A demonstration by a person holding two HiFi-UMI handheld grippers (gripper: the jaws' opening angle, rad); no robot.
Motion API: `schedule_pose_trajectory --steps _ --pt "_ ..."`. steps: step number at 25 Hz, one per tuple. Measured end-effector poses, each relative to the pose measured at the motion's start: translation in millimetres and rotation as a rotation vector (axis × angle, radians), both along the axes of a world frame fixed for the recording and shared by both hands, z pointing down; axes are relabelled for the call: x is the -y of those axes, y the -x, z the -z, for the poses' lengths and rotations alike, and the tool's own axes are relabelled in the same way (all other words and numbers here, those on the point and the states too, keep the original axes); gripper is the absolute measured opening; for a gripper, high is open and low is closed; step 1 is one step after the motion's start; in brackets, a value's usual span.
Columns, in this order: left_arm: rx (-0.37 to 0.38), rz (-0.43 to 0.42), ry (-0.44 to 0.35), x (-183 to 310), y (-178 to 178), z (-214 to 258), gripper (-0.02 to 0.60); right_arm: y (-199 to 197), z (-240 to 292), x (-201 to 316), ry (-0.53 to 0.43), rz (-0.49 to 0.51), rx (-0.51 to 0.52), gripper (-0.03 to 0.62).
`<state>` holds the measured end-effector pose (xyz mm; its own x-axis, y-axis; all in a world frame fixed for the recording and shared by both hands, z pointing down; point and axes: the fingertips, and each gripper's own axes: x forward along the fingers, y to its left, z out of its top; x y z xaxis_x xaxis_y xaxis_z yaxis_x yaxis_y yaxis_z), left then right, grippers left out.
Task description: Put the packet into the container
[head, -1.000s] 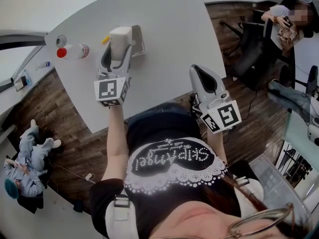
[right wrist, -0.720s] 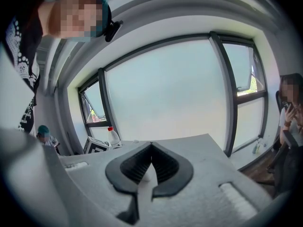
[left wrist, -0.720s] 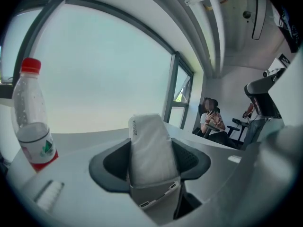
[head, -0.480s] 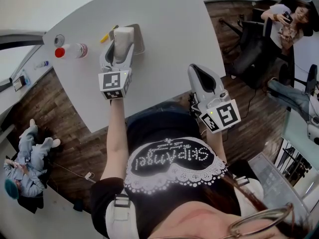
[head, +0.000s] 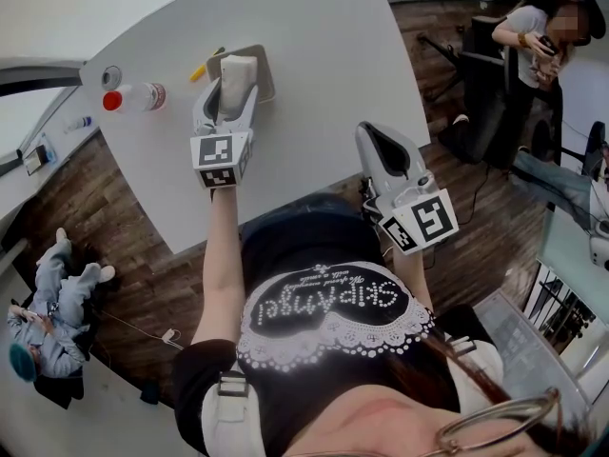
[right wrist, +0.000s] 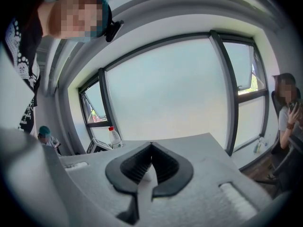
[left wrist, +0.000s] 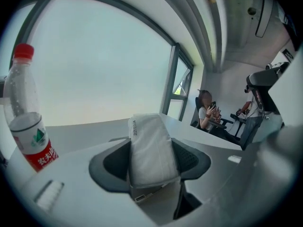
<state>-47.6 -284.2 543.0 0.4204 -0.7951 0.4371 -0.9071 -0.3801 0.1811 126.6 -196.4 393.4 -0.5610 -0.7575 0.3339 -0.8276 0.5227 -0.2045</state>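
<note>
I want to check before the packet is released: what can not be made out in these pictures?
- Inside of the container: in the head view, covered by the packet and the left hand-held gripper; in the left gripper view, blocked by the packet.
- Print on the packet: left gripper view, too small to read.
- Yellow thing beside the container: head view, too small to name.

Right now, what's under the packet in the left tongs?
The container: its rim shows beyond and right of the packet clamped in the left tongs. Packet and tongs cover the container's floor, so contents and contact cannot be seen.
</note>
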Motion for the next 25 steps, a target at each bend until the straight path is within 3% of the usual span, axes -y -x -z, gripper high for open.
schedule_pose_trajectory --steps 7,12,25 --pt "0.037 -0.003 0.029 1 -1 -10 0.268 1 1 -1 -0.001 0.003 0.004 0.0" --pt "0.11 -0.034 0.063 -1 2 -26 0.278 5 -2 0 0.001 0.011 0.003 -0.001" --pt "0.154 -0.046 0.082 0 -2 -30 0.293 4 -2 -1 0.004 0.02 0.005 0.0"
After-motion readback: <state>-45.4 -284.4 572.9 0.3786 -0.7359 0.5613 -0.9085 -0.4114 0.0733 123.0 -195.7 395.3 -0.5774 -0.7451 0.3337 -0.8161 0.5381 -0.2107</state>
